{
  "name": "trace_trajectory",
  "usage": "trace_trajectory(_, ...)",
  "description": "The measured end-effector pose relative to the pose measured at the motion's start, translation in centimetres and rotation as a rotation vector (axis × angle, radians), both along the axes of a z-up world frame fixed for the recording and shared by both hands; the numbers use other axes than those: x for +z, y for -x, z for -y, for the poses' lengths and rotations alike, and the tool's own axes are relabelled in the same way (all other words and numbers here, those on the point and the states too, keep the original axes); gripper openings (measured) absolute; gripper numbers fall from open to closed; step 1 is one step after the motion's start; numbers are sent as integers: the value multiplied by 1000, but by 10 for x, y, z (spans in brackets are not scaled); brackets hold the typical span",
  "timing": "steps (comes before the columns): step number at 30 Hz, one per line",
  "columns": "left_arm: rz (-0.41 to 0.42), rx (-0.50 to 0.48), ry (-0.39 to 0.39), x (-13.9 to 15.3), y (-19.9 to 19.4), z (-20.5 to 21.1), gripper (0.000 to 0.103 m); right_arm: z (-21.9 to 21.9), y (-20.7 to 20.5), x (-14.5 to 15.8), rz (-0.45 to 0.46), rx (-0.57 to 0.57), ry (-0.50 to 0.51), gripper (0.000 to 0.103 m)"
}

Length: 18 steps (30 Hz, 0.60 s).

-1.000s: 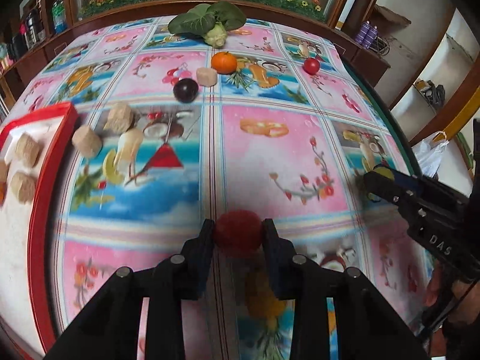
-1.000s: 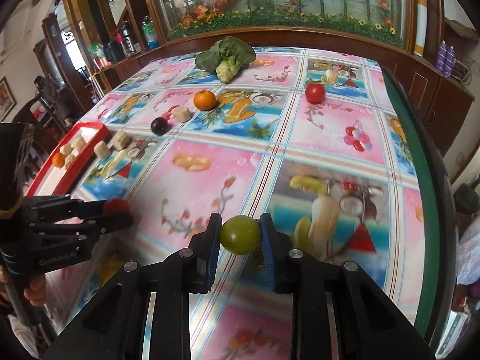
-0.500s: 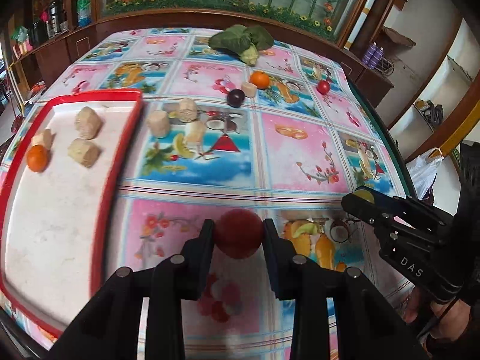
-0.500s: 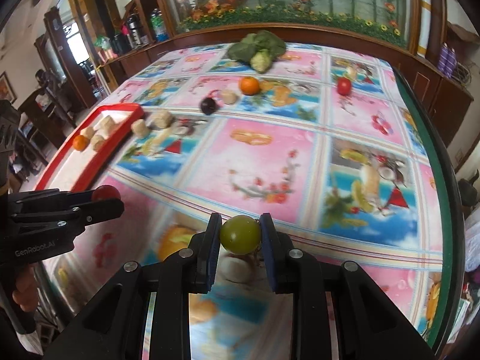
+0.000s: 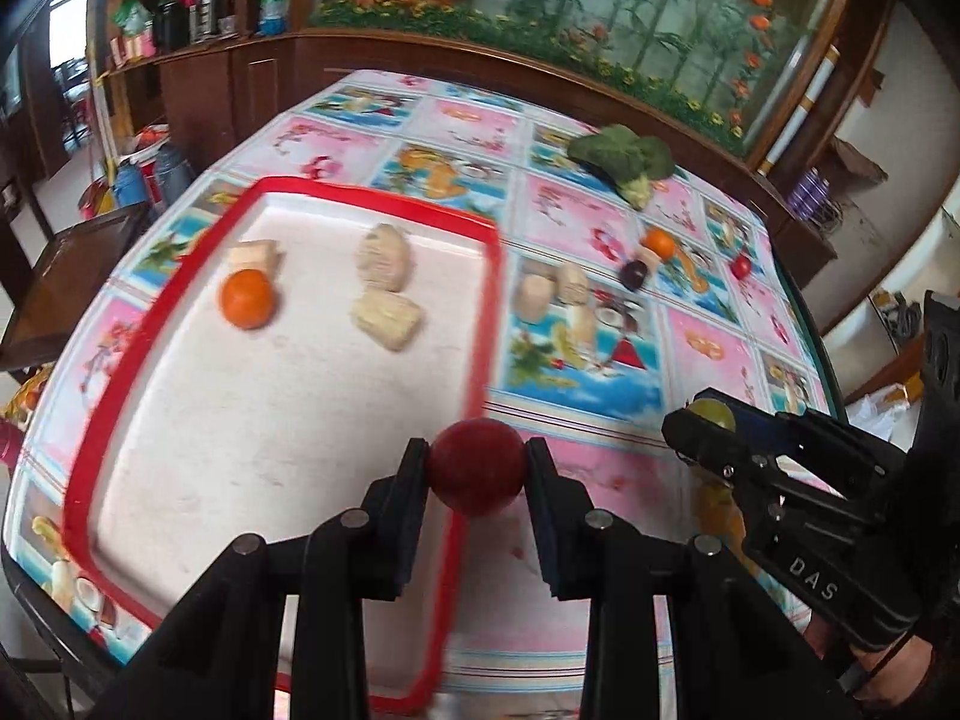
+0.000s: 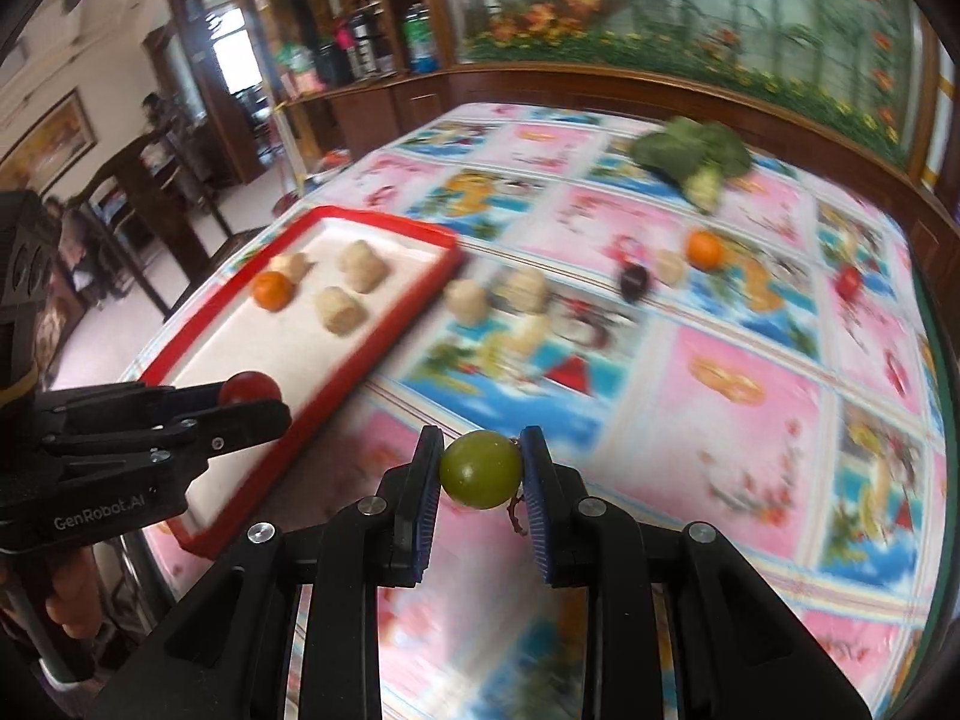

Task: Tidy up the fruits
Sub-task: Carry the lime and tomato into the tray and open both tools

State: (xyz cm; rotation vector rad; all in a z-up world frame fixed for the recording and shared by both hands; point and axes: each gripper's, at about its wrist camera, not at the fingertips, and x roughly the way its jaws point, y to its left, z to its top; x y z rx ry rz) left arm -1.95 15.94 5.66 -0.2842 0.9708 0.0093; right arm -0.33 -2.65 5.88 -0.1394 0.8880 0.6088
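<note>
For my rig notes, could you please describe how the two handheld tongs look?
Both are black plastic with silver rivets. The left tongs read "GenRobot.AI" on the side in white; the right tongs read "DAS" and have ribbed blue pads. Bare hands, no sleeves visible.

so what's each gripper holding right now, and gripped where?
Left gripper pinches a round red fruit across its sides. Right gripper pinches a round green fruit the same way.

- A round green fruit (image 6: pixel 480 468) is clamped between the right tongs (image 6: pixel 480 471).
- A round red fruit (image 6: pixel 249 387) is gripped by the left tongs (image 6: pixel 252 405) over the red-rimmed white tray (image 6: pixel 204 354).
</note>
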Motion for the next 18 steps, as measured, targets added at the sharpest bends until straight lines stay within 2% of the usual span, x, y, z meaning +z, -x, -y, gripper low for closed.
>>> trace_trajectory(6,-15,108,-23,-8,-1,-56,35,-64,-2,2,19,114,5,25)
trace_trajectory(11,-36,176,-58,-20,-7,-93,35,-107,-10,1,10,162,-14,25)
trace_trajectory(18,-71,214,-79,-41,-24,-119,35,-159,-22,-25,-42,202,12,25)
